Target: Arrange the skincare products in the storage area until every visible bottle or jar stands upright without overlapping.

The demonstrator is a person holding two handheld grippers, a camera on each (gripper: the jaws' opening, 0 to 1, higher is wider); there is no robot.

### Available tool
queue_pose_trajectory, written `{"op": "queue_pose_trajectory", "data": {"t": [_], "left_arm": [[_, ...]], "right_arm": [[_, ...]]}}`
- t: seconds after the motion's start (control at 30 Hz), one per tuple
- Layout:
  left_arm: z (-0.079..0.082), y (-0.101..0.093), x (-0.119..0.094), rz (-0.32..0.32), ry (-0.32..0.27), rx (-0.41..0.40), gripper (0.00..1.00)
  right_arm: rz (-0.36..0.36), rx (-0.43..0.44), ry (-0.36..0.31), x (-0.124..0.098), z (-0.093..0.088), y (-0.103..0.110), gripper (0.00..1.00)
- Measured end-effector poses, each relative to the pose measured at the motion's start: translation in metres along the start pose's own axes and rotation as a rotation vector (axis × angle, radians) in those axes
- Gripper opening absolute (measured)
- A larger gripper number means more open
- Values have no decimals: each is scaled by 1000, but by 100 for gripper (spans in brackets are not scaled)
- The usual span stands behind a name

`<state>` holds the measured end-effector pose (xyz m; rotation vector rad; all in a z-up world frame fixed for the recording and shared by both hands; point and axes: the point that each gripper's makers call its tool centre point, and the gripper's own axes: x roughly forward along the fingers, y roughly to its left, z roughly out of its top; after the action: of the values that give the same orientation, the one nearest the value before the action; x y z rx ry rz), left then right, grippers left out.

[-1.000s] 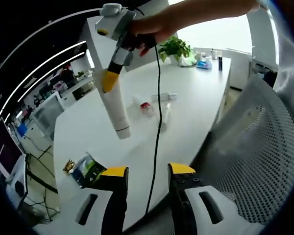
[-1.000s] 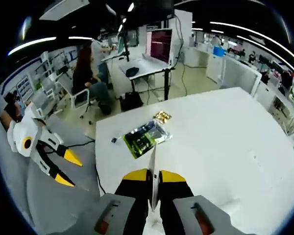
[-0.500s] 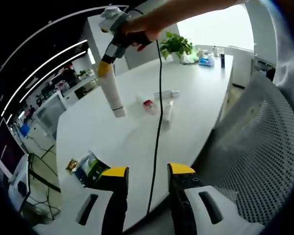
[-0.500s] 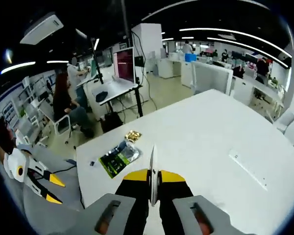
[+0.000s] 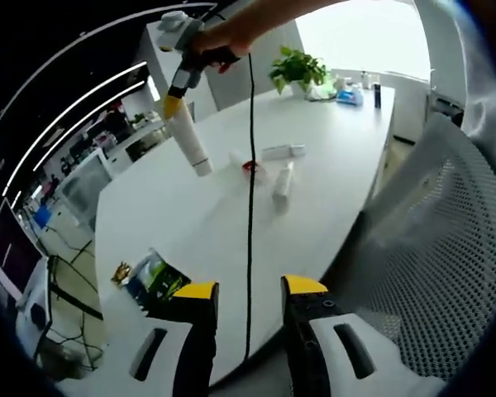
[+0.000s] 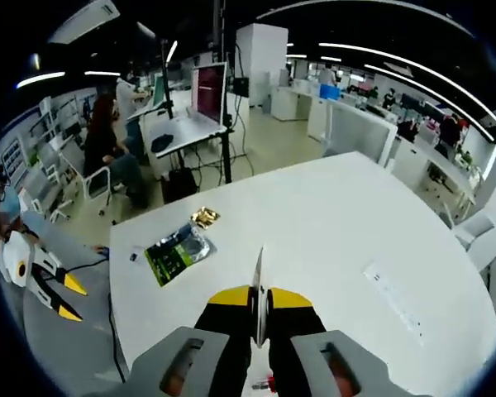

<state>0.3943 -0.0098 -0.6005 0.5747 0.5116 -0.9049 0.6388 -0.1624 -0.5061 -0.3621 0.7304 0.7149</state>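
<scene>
In the left gripper view my right gripper (image 5: 173, 106) hangs high over the white table (image 5: 190, 215), held by a hand and shut on the flat end of a white tube (image 5: 191, 142) that points down. Beyond it lie a small white bottle with a red cap (image 5: 247, 165), a flat white pack (image 5: 279, 151) and another white tube (image 5: 283, 179), all on their sides. My left gripper (image 5: 250, 289) is open off the table's near edge, with nothing between its jaws. In the right gripper view the tube (image 6: 259, 285) shows edge-on between the shut jaws, and the left gripper (image 6: 51, 291) sits low on the left.
A green packet (image 5: 153, 278) and a gold wrapper (image 5: 120, 272) lie at the table's near-left corner. A black cable (image 5: 250, 215) hangs from the right gripper. A mesh chair (image 5: 430, 248) stands right of the left gripper. A plant (image 5: 297, 68) and small items sit at the far end.
The right gripper has carried the tube farther out over the table, away from the left gripper and toward the lying products. The left gripper has stayed open and nearly still.
</scene>
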Motion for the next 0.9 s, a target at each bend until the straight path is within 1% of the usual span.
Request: {"op": "queue_pose_trajectory", "data": {"t": [0.13,0.33,0.5,0.77,0.9], "left_arm": [[0,1,0,2,-2,0,27],[0,2,0,9,3,-3,27],[-3,3,1,10,14,-3,27],[-4,3,1,13,21,-7,27],[-5,4,2,15,24,-7,26]], "right_arm": [[-6,-19,18,-1,-1,-10,0],[7,-56,53,1,-2,-25,0],[34,-78,75,6,-5,-27,0],[63,-102,118,20,-19,-28,0],[68,-103,120,23,-23,-30,0]]}}
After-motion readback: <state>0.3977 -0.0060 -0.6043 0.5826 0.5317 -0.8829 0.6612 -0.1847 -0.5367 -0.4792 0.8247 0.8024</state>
